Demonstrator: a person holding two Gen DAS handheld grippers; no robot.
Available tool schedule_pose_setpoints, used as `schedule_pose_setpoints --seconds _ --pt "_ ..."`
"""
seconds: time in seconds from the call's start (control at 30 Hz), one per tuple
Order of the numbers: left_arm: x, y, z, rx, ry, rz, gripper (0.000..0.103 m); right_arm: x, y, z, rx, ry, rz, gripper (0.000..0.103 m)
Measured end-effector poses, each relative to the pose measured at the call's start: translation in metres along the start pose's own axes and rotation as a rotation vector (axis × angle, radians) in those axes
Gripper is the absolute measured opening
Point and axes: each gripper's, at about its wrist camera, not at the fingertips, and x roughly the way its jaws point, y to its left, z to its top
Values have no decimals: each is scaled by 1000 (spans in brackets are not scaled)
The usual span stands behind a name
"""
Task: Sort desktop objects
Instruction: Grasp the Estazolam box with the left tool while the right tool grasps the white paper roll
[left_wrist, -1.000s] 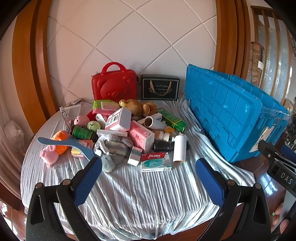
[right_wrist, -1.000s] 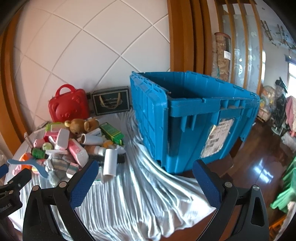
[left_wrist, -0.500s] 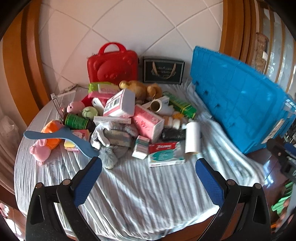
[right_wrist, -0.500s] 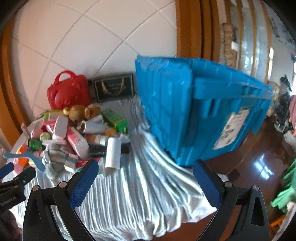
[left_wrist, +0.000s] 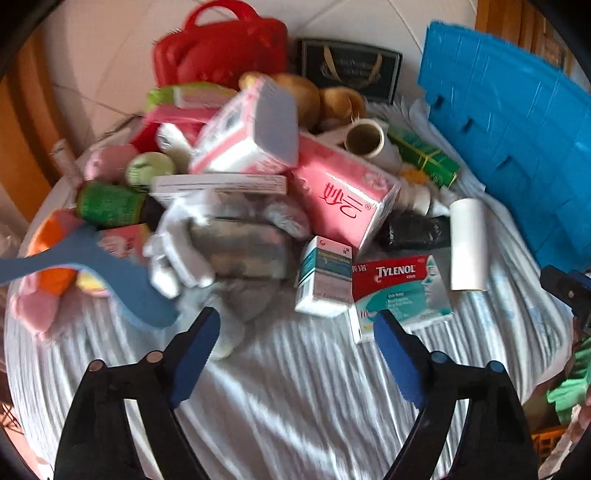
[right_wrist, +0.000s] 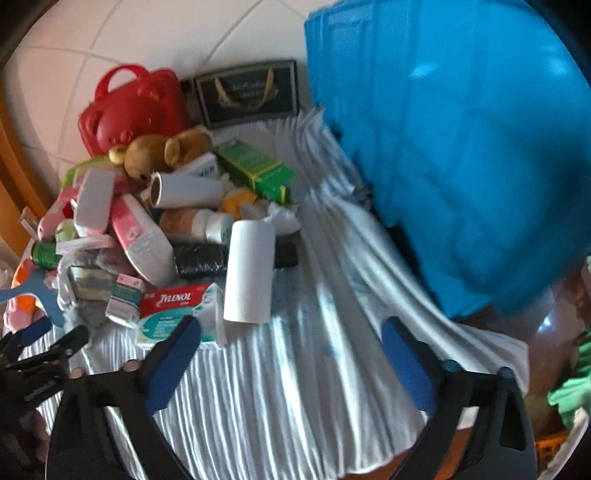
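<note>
Both grippers, left (left_wrist: 295, 328) and right (right_wrist: 290, 336), tilt downward, jaws closing, empty.

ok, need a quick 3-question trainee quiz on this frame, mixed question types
1. True or false: the Tylenol box lies on the cloth beside the white roll.
2. What is between the jaws of the left hand-held gripper? A) a box B) nothing C) a plush toy
3. Fill in: the red case stands next to a ____ gift bag at the back.

Key: 1 true; 2 B; 3 black
</note>
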Motion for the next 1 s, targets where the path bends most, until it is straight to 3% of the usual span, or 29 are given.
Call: schedule_pose_setpoints --seconds 0.07,0.23,0.33,0.4,0.5,0.57,0.6,0.83,1.0 --pt "19 -3 7 12 20 -8 83 15 4 4 -3 33 6 79" --pt "57 -13 12 47 104 -13 72 52 7 14 46 103 59 79" --pt "67 -11 12 22 103 -48 58 68 11 19 53 128 99 79" --pt "69 -10 15 3 104 -65 41 83 16 25 34 151 107 79" --pt "71 -14 15 6 106 -71 40 107 23 30 11 194 118 76" --pt "69 -17 13 16 107 -59 40 117 25 32 -3 212 116 51" --pt "66 -18 12 18 103 -57 39 121 25 32 -10 220 122 47" --pt "15 -31 22 50 -1 -37 39 97 28 35 -66 181 163 46" --pt "-29 -34 65 90 -101 -55 39 49 26 54 -80 82 179 46"
